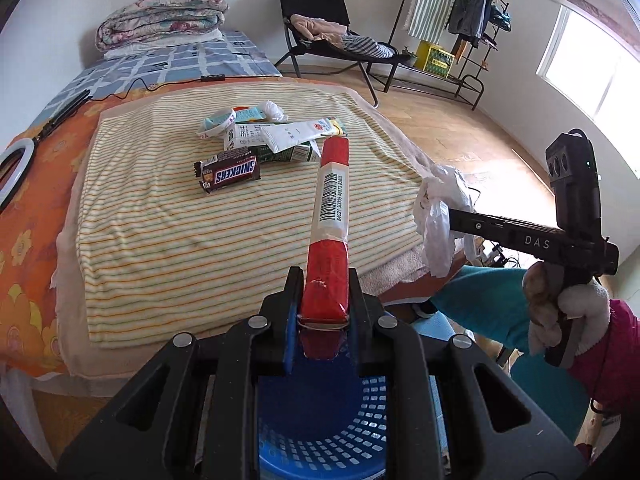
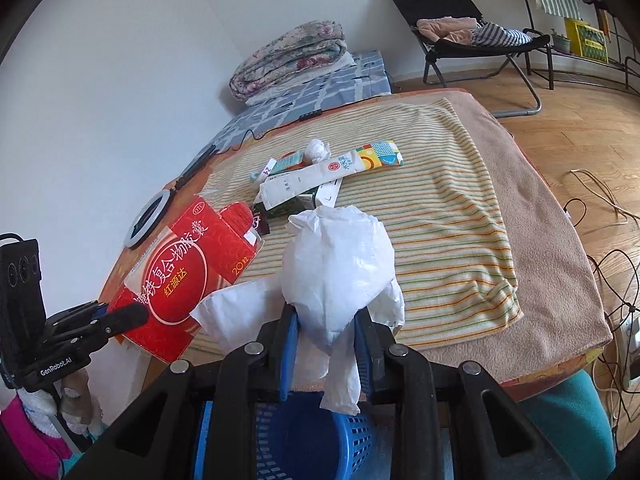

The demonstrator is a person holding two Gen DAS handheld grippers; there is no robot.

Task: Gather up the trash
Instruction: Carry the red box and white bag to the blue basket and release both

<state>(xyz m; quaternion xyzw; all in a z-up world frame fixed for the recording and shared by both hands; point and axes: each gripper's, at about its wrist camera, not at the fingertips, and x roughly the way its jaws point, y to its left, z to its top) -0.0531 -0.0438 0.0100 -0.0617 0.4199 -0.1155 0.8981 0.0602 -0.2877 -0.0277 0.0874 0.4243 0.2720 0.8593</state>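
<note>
The grippers (image 1: 322, 292) were black with blue pads and silver screws. One read "DAS", the other "GenRobot.AI". The person wore a white glove (image 1: 576, 312) and pink sleeve (image 1: 616, 356).

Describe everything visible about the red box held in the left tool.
The red box is a flattened cardboard medicine carton, glossy red with white and yellow Chinese print inside a circle. One narrow side carries a white panel with a barcode. Its far flaps stand open and the edges look creased. The left tool is shut on one end, holding it in the air, its far end over the striped blanket, with the blue basket below the tool. Nothing else touches it.
</note>
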